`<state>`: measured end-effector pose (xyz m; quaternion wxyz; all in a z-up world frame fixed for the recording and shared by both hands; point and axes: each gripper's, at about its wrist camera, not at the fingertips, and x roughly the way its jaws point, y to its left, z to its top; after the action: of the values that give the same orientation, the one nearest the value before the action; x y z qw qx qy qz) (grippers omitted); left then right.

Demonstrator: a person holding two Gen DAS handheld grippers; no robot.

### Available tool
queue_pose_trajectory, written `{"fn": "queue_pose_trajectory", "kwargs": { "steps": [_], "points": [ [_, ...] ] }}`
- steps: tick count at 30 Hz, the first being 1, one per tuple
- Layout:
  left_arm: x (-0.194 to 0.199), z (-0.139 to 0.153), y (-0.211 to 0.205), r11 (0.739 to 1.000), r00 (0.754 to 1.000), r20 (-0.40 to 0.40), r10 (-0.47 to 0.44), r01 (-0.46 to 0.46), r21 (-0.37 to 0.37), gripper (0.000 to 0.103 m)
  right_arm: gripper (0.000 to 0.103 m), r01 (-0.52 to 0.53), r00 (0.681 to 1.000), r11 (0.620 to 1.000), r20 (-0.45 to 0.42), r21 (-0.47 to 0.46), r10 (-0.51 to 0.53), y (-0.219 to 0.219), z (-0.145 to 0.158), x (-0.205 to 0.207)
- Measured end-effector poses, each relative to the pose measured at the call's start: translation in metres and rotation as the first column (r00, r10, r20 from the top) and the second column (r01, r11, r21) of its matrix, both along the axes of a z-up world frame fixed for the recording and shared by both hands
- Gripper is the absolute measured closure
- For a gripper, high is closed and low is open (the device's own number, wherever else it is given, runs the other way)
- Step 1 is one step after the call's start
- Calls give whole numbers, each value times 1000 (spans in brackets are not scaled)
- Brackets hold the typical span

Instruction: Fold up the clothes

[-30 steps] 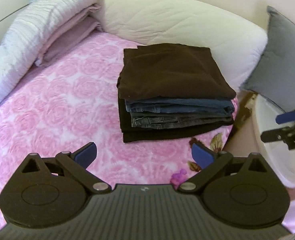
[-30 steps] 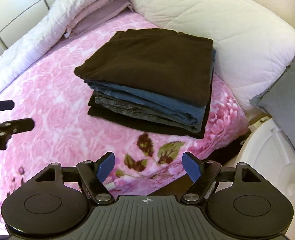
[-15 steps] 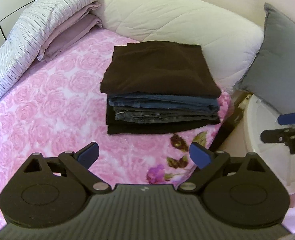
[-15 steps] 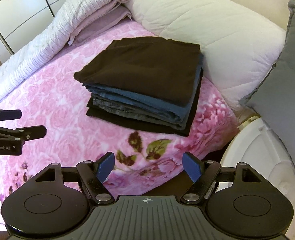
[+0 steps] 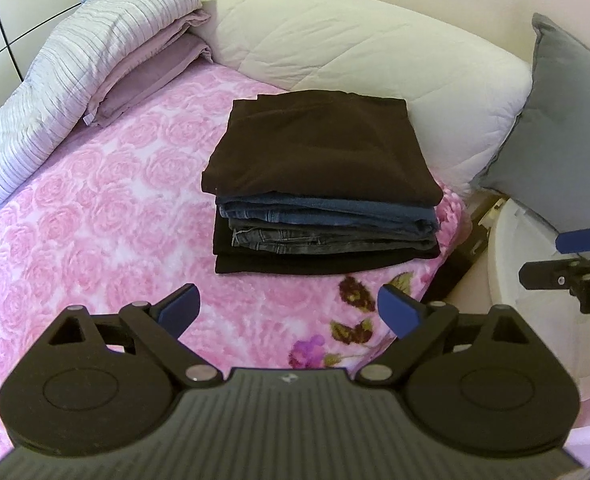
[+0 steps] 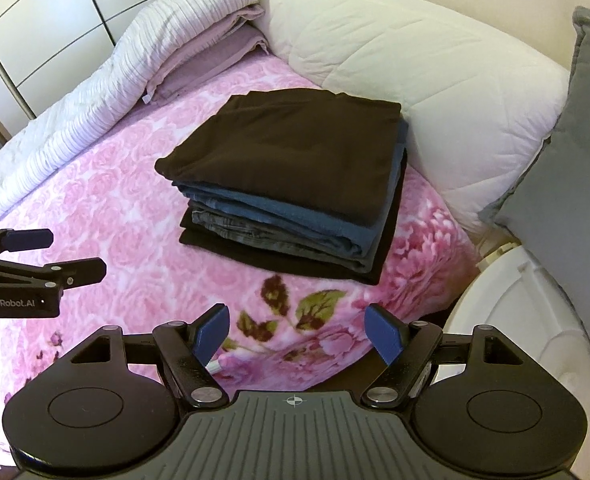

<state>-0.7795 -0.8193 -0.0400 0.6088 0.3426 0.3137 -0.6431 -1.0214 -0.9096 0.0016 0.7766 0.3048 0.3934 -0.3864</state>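
A stack of folded clothes rests on the pink rose blanket near the bed's corner, a dark brown garment on top, jeans and a black piece below. My left gripper hangs open in front of the stack, apart from it, holding nothing. My right gripper is open too, above the blanket's edge, empty. The right gripper shows at the right edge of the left wrist view, and the left gripper at the left edge of the right wrist view.
A large white quilted pillow lies behind the stack, a grey cushion to its right. Folded striped and lilac bedding lines the left. A white round object sits beside the bed. Wardrobe doors stand left.
Both grippers have drawn back from the stack and risen a little; the stack now looks farther away. Both stay open and empty, and the clothes have not moved.
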Motion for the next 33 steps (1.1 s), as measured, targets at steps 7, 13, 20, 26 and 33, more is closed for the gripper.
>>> {"fn": "queue_pose_trajectory", "kwargs": {
  "steps": [7, 13, 20, 26, 33],
  "points": [
    [2, -2, 1, 1000, 1000, 3, 18, -18, 14, 9, 25, -41, 999, 999, -20, -9, 41, 1, 1, 8],
    [5, -2, 0, 999, 999, -1, 39, -39, 21, 9, 25, -48, 998, 999, -30, -3, 48, 0, 0, 13],
    [9, 0, 4, 998, 998, 17, 54, -54, 14, 9, 25, -58, 998, 998, -33, 5, 58, -2, -2, 18],
    [8, -3, 4, 998, 998, 18, 53, -53, 22, 9, 25, -43, 999, 999, -21, 12, 43, -2, -4, 17],
    [4, -5, 2, 999, 999, -1, 44, -44, 22, 9, 25, -30, 999, 999, -12, 19, 30, -3, -4, 16]
  ]
}}
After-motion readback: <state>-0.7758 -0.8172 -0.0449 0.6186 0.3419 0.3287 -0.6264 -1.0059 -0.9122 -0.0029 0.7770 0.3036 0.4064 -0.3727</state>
